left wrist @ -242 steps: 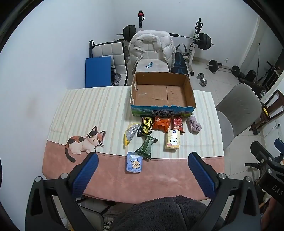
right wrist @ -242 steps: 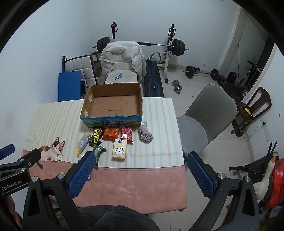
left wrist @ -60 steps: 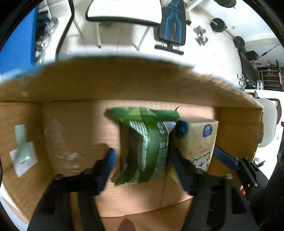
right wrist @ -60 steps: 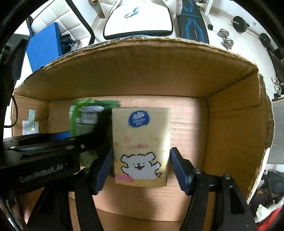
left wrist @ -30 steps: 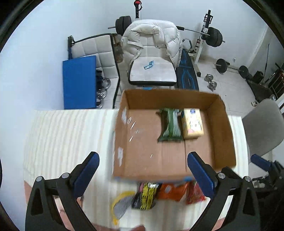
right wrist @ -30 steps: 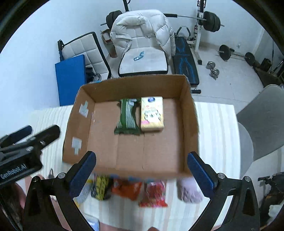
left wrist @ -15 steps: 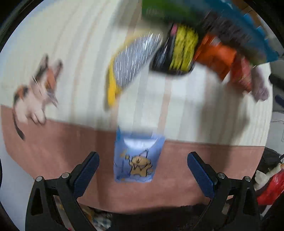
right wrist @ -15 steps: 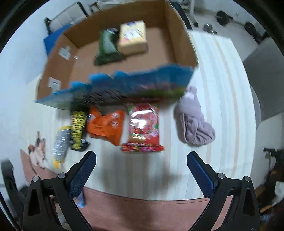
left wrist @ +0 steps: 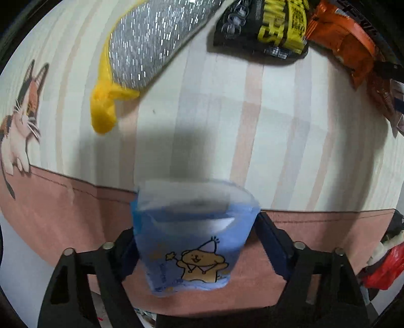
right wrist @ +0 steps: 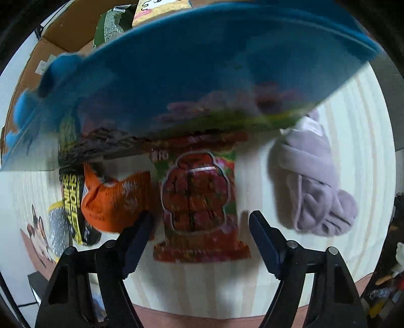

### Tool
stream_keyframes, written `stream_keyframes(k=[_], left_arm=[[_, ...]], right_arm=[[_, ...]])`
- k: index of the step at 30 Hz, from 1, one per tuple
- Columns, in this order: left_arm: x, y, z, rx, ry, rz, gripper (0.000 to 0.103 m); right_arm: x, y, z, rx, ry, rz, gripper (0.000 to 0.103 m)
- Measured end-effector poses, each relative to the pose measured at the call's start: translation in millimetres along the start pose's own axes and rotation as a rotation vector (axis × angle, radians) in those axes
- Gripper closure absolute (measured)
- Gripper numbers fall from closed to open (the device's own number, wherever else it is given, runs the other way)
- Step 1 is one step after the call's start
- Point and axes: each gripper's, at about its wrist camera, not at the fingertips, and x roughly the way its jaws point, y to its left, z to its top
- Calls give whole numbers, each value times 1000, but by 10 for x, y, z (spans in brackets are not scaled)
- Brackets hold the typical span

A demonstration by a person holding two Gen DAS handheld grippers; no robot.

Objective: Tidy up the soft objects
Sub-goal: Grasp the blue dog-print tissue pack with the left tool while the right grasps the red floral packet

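Note:
In the left wrist view my left gripper (left wrist: 195, 242) has its two fingers on either side of a light blue tissue pack with a bear drawing (left wrist: 193, 239), touching its sides on the pink table edge. In the right wrist view my right gripper (right wrist: 200, 224) is open around a red snack packet (right wrist: 199, 201) lying in front of the blue cardboard box (right wrist: 202, 65). A green pack (right wrist: 107, 27) and a yellow tissue pack (right wrist: 161, 6) lie inside the box.
A silver and yellow pouch (left wrist: 146, 50), a black and yellow pack (left wrist: 272, 25) and an orange pack (left wrist: 341, 40) lie beyond the left gripper. A lilac rolled cloth (right wrist: 313, 181) lies right of the red packet. The tablecloth has a cat print (left wrist: 17, 118).
Both grippers dropped from above the box to the table. The left one has closed in around the blue tissue pack. The right one has closed in around the red packet.

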Motion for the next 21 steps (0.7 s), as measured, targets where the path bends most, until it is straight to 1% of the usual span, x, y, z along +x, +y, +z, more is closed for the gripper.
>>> stream_keyframes(k=[1, 2, 3, 4, 7, 11, 13, 16, 19, 20, 21], left_arm=[[-29, -22, 3, 4, -13, 3, 36], [-57, -52, 10, 3, -20, 3, 47], [-83, -66, 13, 2, -25, 2, 51], [-96, -69, 19, -1, -25, -4, 54], [-175, -18, 23, -30, -36, -23, 61], [-387, -10, -79, -40, -70, -54, 62], [-585, -42, -146, -38, -94, -87, 62], [-969, -149, -212, -17, -156, -140, 62], [-1397, -295, -191, 14, -233, -190, 62], [-1532, -340, -162, 26, -256, -205, 62], [-1712, -369, -29, 37, -275, -224, 62]], right_arm=[[28, 18, 8, 2, 4, -1, 34], [45, 34, 20, 3, 7, -3, 40], [60, 47, 25, 3, 8, -16, 49], [71, 60, 10, -3, 6, -42, 51], [76, 82, -79, -23, 8, -54, 54], [26, 57, -352, -34, 21, -45, 56], [-46, 20, -538, -33, 29, -16, 56], [-224, -29, -768, -20, 33, 47, 57], [-548, -15, -980, -29, 7, 109, 57], [-634, -10, -1011, -31, -4, 120, 57], [-739, 7, -1024, -35, -15, 128, 57]])
